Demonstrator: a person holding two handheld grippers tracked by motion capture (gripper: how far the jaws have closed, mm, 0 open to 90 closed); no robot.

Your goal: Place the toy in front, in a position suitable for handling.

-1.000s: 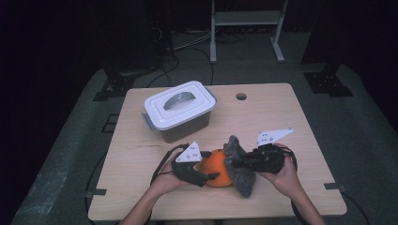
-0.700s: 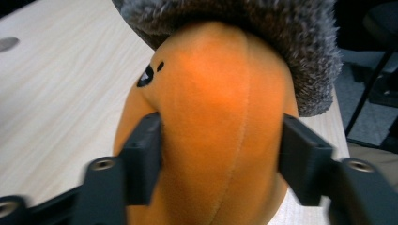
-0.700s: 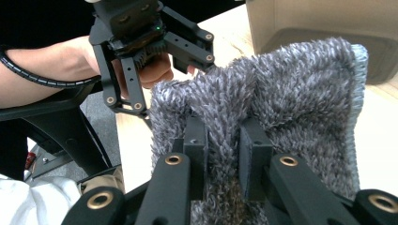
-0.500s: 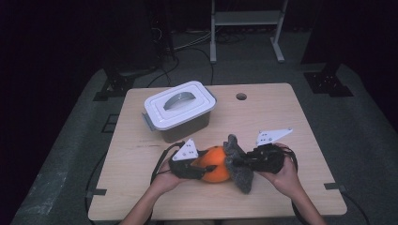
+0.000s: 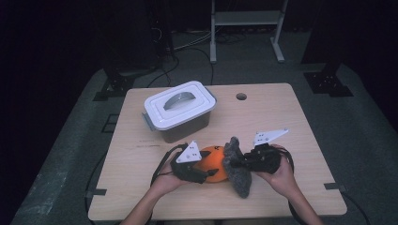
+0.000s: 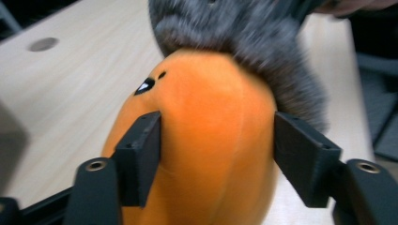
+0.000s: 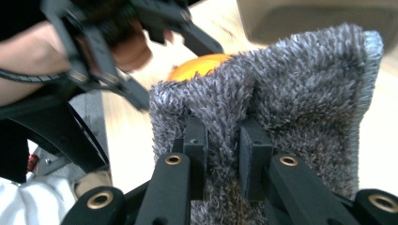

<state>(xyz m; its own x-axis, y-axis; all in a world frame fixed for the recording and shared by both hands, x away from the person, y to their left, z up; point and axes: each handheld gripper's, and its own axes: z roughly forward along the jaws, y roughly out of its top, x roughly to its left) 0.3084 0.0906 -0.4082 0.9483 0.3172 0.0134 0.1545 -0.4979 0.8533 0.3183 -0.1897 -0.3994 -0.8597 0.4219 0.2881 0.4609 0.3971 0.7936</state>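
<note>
An orange plush toy (image 5: 213, 164) with a small black eye lies near the table's front edge, and a grey fuzzy cloth (image 5: 238, 171) leans against its right side. My left gripper (image 5: 206, 174) comes in from the left. Its jaws have just been opening a little, and the toy (image 6: 211, 140) is still between them with both pads touching its sides. My right gripper (image 5: 237, 163) comes from the right and is shut on a fold of the cloth (image 7: 300, 79). The cloth drapes over the jaws and hides most of the toy (image 7: 199, 65) behind it.
A clear plastic box with a white handled lid (image 5: 178, 110) stands at the back left of the wooden table (image 5: 281, 117). A round hole (image 5: 241, 96) sits near the far edge. Cables and a metal stand lie on the dark floor beyond.
The left gripper has shifted slightly left and back around the orange toy. The right hand and the grey cloth have hardly moved.
</note>
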